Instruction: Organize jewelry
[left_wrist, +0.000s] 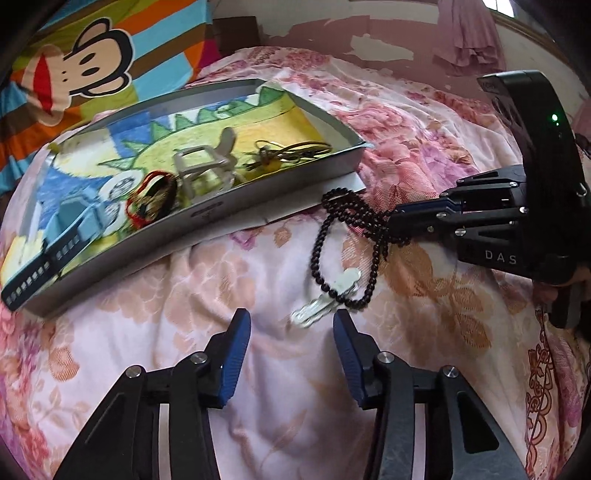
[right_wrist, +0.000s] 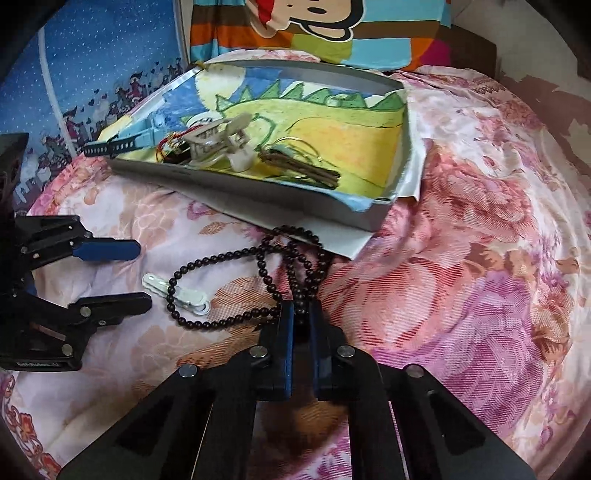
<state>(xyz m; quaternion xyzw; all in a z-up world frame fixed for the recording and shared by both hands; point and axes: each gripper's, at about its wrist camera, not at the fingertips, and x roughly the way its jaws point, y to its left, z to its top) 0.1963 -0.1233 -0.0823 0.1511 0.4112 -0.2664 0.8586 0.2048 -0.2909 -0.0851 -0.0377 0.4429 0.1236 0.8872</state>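
Partly hidden bead necklace (right_wrist: 258, 280), pinched inside right hand-held gripper (right_wrist: 301, 314)

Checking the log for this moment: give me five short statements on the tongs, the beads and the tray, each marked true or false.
1. The right tongs are shut on the string of dark round beads. True.
2. The left tongs grip the small white hair clip. False: they are open, the clip lies on the floral bedspread.
3. The beads lie inside the shallow grey cardboard tray. False: they lie outside it, on the bedspread.
4. A large beige claw clip lies in the tray. True.
5. A bead loop crosses the white clip. True.
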